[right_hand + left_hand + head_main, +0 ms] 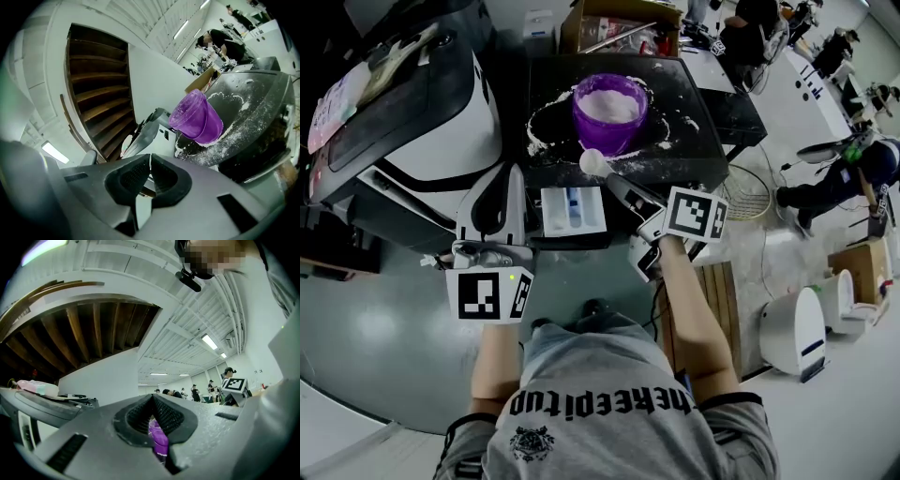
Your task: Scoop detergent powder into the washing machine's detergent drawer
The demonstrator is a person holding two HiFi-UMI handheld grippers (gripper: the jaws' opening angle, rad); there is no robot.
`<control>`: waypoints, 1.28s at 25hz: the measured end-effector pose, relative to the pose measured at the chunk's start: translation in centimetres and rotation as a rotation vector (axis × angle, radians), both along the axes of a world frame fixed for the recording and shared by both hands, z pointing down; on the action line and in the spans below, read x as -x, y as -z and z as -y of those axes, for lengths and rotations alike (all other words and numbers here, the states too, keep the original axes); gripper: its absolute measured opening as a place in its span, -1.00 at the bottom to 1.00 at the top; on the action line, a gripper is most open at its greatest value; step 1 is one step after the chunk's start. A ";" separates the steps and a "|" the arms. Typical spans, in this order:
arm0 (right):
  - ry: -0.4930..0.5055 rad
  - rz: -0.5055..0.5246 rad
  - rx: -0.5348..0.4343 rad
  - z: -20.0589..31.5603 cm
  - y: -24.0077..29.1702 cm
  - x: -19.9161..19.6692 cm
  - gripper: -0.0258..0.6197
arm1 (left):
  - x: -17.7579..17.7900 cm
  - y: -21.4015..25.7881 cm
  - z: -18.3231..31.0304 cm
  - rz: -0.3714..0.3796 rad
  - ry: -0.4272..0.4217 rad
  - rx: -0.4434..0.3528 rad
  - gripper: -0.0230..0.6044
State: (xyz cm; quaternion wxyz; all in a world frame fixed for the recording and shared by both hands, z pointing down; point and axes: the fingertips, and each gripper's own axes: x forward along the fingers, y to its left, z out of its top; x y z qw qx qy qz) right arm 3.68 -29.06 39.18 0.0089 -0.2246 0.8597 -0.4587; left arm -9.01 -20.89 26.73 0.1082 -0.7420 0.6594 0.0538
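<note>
Here the right gripper (619, 185) has its fingers pinched shut on the handle of a small white plastic scoop (593, 162). The scoop's round bowl, heaped with white detergent powder, juts out past the fingertips and stops just short of the purple plastic tub (609, 111) on the powder-strewn black tabletop (698, 98).

The open white detergent drawer with blue-lined compartments (572, 208) lies behind the bowl, back toward the person and slightly left of these fingers, and seemingly lower. The load likely has to be drawn back along the handle's own line, kept level, then tipped.

The left gripper (504, 183) has its fingers all but together and grips nothing I can see; a purple sliver in the slit is probably the tub beyond. It hovers just left of the drawer, beside the black-and-white washing machine (412, 112).
</note>
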 end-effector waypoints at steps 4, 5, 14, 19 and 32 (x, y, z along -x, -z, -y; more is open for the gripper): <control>-0.032 -0.007 -0.006 -1.3 -0.5 1.3 -0.90 | 1.2 -0.2 -1.2 0.002 -0.021 0.010 -0.92; -0.042 -0.008 -0.006 -1.6 -0.6 1.6 -0.90 | 1.5 -0.2 -1.5 0.003 -0.028 0.013 -0.92; -0.141 -0.013 -0.006 -5.0 -1.3 4.3 -0.90 | 4.1 -0.3 -4.2 -0.008 -0.106 0.035 -0.92; -0.202 -0.004 0.007 -6.7 -2.2 5.0 -0.90 | 5.0 -0.8 -5.8 0.005 -0.151 0.056 -0.92; -0.330 -0.010 0.058 -10.0 -6.3 5.9 -0.90 | 7.0 -3.2 -8.8 0.018 -0.221 0.112 -0.92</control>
